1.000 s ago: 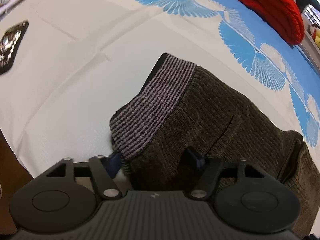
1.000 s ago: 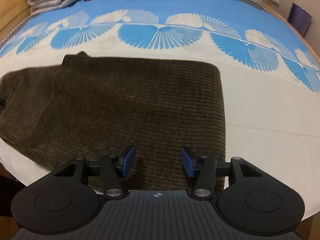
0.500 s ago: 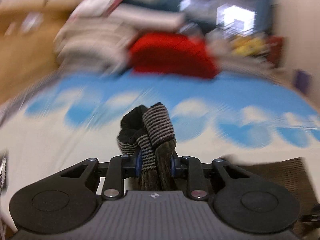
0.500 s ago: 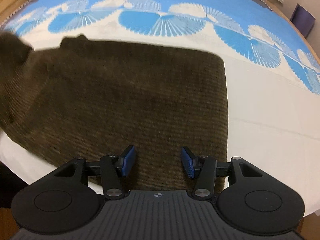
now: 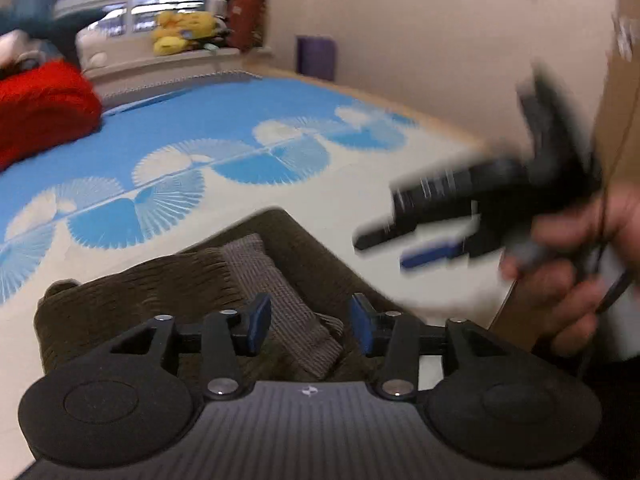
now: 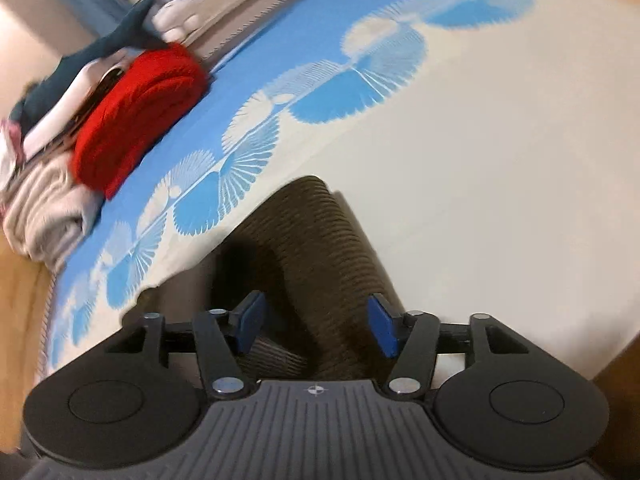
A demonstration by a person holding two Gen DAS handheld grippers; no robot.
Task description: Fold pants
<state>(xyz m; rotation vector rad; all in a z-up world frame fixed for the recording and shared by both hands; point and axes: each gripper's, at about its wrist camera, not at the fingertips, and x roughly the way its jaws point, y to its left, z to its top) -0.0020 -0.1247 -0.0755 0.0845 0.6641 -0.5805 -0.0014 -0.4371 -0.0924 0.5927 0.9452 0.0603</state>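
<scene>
Waistband laid over, fold just released

The brown corduroy pants (image 5: 132, 300) lie doubled on the bed (image 5: 360, 200), striped waistband (image 5: 276, 292) on top; my left gripper (image 5: 310, 324) has just opened and my right gripper (image 6: 314, 328) likewise, both spread, holding nothing. Next I'd judge: square the edges, fold again

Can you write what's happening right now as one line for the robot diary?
step: fold pants | pants: folded over, striped waistband on top | left gripper: just opened, waistband between jaws | right gripper: just widened, above pants
</scene>
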